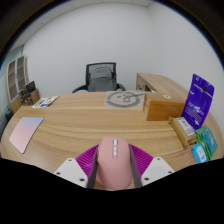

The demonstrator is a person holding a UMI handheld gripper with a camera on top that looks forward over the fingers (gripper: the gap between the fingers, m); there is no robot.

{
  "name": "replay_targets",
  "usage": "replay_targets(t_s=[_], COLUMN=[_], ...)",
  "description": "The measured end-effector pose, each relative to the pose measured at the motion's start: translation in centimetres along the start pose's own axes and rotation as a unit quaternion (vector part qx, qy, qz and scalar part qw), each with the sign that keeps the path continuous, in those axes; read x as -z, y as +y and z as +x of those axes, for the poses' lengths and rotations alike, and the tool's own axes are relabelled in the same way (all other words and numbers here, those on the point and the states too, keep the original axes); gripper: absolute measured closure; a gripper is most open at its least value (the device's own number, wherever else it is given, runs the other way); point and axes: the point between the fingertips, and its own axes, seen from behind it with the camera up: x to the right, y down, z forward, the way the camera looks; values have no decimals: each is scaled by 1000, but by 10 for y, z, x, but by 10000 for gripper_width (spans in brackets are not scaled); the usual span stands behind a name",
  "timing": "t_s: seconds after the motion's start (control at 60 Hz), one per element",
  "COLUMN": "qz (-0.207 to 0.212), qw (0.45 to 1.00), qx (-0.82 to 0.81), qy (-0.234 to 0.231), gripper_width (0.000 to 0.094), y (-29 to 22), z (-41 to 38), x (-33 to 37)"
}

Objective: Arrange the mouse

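Observation:
A pink computer mouse (112,163) sits between my two fingers, its buttons and wheel facing up. My gripper (112,168) is shut on the mouse, the magenta pads (78,166) pressing on both of its sides. It is held above the near part of a long wooden table (90,120). A pink mouse mat (27,133) lies on the table beyond and to the left of the fingers.
A wooden box (160,103) and a purple package (200,98) stand at the right. Small boxes (186,131) lie near the right edge. A round white thing (122,100) lies at the far middle. An office chair (100,77) stands behind the table.

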Motion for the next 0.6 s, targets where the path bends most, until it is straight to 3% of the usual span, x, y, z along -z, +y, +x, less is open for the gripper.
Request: replay_targets(t_s=[0.167, 0.267, 0.35, 0.6], qz=[-6, -21, 4, 72], qw=[1000, 999, 999, 997], qx=[3, 1, 22, 13], qy=[27, 24, 36, 9], gripper_width=[501, 503, 501, 502], y=[0, -2, -29, -117], z=[1, -8, -31, -234], x=[-1, 3, 22, 42])
